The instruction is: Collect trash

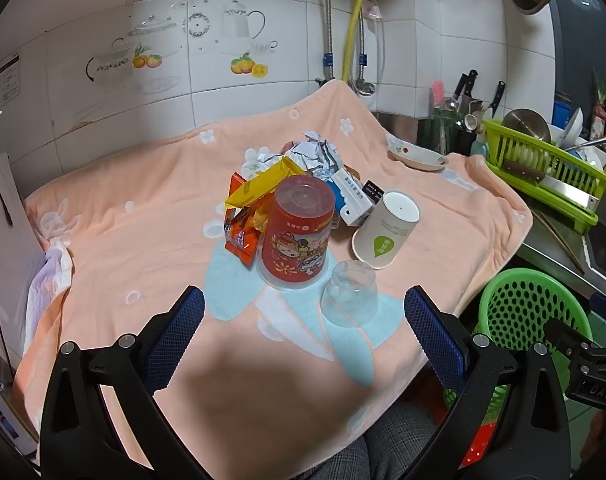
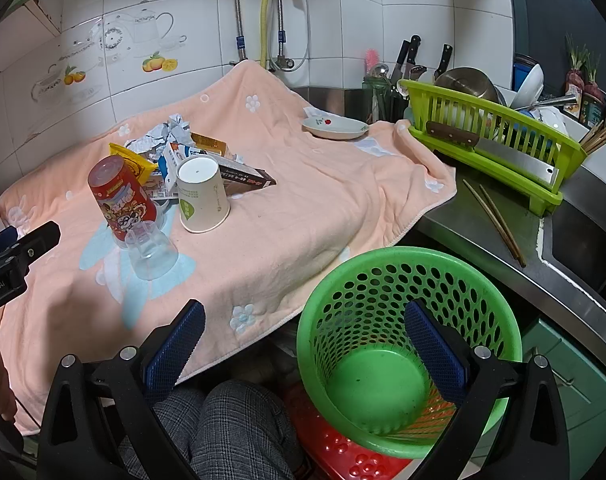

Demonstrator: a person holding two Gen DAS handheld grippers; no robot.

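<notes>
Covering the tabletop, a peach towel (image 1: 143, 216) with white flowers and pale blue patches spreads ahead of the left tool (image 1: 304, 326), whose blue-padded fingers stand wide apart with nothing between them. Bare cloth lies directly under and to the left of that tool; the towel's right edge drops off just beyond its right finger.

Below that edge sits the green perforated basket (image 2: 387, 280), open-topped, with the right tool (image 2: 304, 338) over it, fingers spread apart and holding nothing, the right finger over the basket's mouth. A red perforated stool (image 2: 343, 456) shows under the basket.

Straight ahead of the left tool the trash clusters mid-towel. An upturned red cup (image 1: 297, 232) printed with cartoon figures stands nearest; its writing is too small to read. Right of it, a white paper cup (image 1: 387, 226) with a green leaf logo rests upside down, tilted. A clear plastic cup (image 1: 349, 298) stands upturned just in front, closest to the tool. Behind the red cup lie yellow and orange snack wrappers (image 1: 255, 196), a blue-and-white carton (image 1: 353, 200), a dark box (image 2: 243, 176) with illegible print, and crumpled paper (image 1: 315, 152).

Far right, a lime dish rack (image 2: 487, 140) holds a cleaver. Chopsticks (image 2: 495, 216) lie on steel counter beside it. A small dish (image 2: 335, 128) sits at the towel's far edge.
</notes>
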